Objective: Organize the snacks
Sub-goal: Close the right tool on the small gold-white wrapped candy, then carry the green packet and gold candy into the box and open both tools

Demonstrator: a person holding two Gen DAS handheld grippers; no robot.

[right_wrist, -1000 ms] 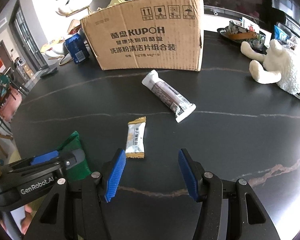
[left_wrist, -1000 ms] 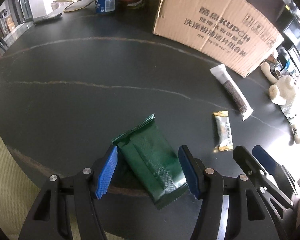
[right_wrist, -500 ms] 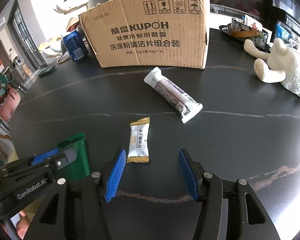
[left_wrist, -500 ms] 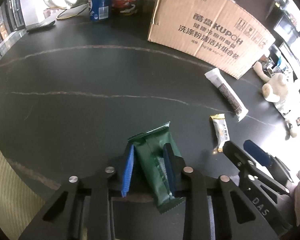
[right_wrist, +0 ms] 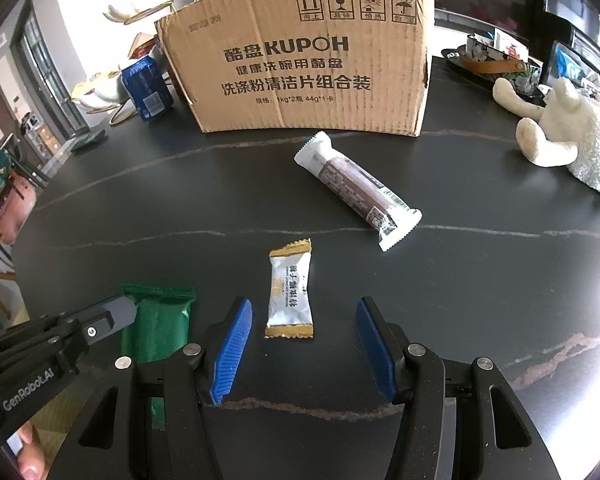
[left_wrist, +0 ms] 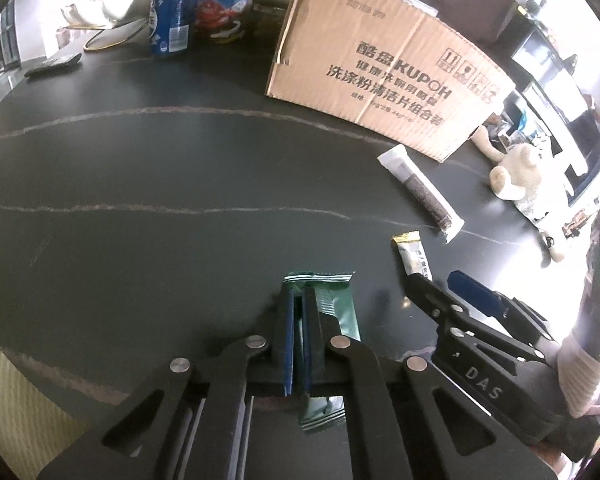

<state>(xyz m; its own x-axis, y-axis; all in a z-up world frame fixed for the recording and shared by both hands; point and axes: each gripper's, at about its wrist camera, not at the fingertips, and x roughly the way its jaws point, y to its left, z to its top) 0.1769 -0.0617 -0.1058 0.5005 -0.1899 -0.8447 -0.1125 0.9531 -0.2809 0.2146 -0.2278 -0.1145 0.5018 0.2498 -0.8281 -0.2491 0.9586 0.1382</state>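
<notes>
The left tongs (left_wrist: 297, 336) are clamped on the green packet (left_wrist: 334, 308), which lies near the near edge of the dark counter (left_wrist: 148, 168), while the right tongs (right_wrist: 304, 344) are held apart, with the small white-and-gold sachet (right_wrist: 289, 290) lying flat on the counter just ahead of the gap between their blue pads (right_wrist: 231, 350). The long brown bar (right_wrist: 358, 188) lies farther in, between the sachet and the cardboard box (right_wrist: 300, 60) near the far edge. All three wrappers are judged light, thin and crinkly, with slick film that can slide under pressure. The sachet is best taken across its padded middle, not by its crimped ends, which would fold. The bar seems stiffer and is best pinched at mid-length, so that it does not tip.
</notes>
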